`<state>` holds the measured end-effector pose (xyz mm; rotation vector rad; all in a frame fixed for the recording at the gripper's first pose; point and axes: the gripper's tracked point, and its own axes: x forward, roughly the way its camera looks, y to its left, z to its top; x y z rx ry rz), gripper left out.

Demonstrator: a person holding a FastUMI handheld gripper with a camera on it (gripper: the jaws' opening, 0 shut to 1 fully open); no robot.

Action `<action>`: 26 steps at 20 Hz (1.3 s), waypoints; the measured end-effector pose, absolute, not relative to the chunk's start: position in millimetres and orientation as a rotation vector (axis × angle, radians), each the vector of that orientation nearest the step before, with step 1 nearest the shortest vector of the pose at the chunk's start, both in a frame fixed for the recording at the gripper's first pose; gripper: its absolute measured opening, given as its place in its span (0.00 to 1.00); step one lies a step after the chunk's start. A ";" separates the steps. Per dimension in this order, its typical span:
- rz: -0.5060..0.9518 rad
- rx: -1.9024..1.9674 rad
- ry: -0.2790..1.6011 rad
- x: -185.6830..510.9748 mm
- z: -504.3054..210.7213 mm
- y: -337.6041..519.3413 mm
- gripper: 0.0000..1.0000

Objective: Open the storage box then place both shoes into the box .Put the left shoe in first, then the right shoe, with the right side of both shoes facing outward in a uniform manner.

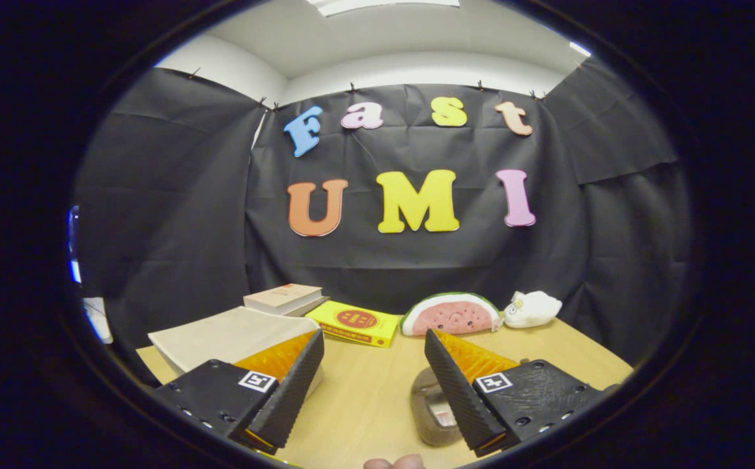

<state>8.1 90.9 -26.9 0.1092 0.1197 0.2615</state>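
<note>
I hold the gripper above a wooden table, its fingers spread wide apart with nothing between them but bare tabletop. At about five o'clock from the gap, partly hidden behind the right finger, lies a shoe, its brownish sole side and a pale label showing; I cannot tell which shoe of the pair it is. At ten o'clock, just behind the left finger, sits the storage box, pale grey-beige with its lid closed. Beyond it, at eleven o'clock, a book rests near the black cloth wall. A flat yellow box lies at twelve o'clock, just ahead of the fingers. At one o'clock a watermelon-slice plush leans by the wall, with a small white plush touching its right end. A fingertip pokes in at six o'clock.
</note>
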 end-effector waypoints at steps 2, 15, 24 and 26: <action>0.311 0.174 0.156 13.2 -35.5 112.2 0.95; 0.528 0.568 0.447 44.6 -89.1 200.5 0.96; 0.634 0.850 0.641 42.7 -109.3 228.0 0.95; 0.648 0.889 0.668 41.7 -107.0 231.9 0.95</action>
